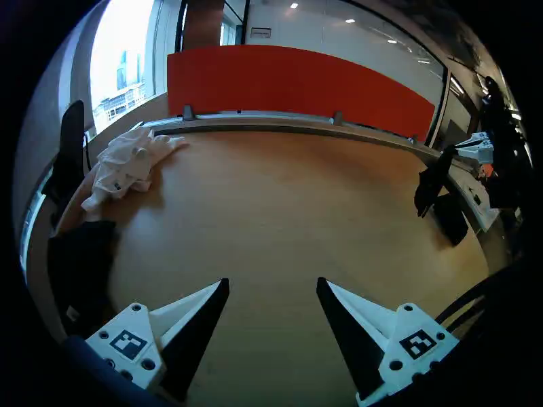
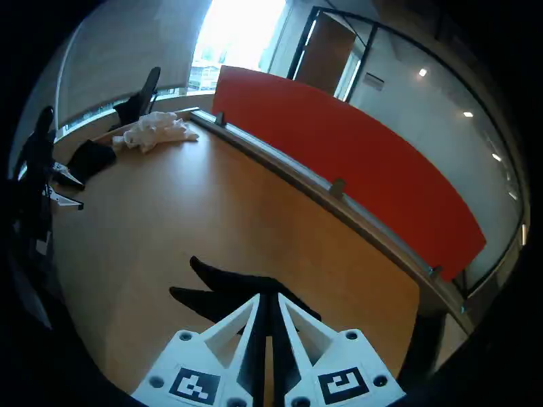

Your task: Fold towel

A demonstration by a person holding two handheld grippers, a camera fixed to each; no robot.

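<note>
Spread wide, your left tongs (image 1: 271, 308) hover over the tabletop (image 1: 292, 203); your right tongs (image 2: 269, 319) sit pressed together, empty. The towel (image 1: 129, 163) lies crumpled at the far corner — open both there and pinch two adjacent corners.

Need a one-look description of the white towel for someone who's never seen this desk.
Find the long red divider panel along the far edge of the wooden desk and follow it to the end by the bright window. In that desk corner lies the crumpled white towel. It is the one pale, bunched-up heap; the black fabric beside it lies flatter.
</note>
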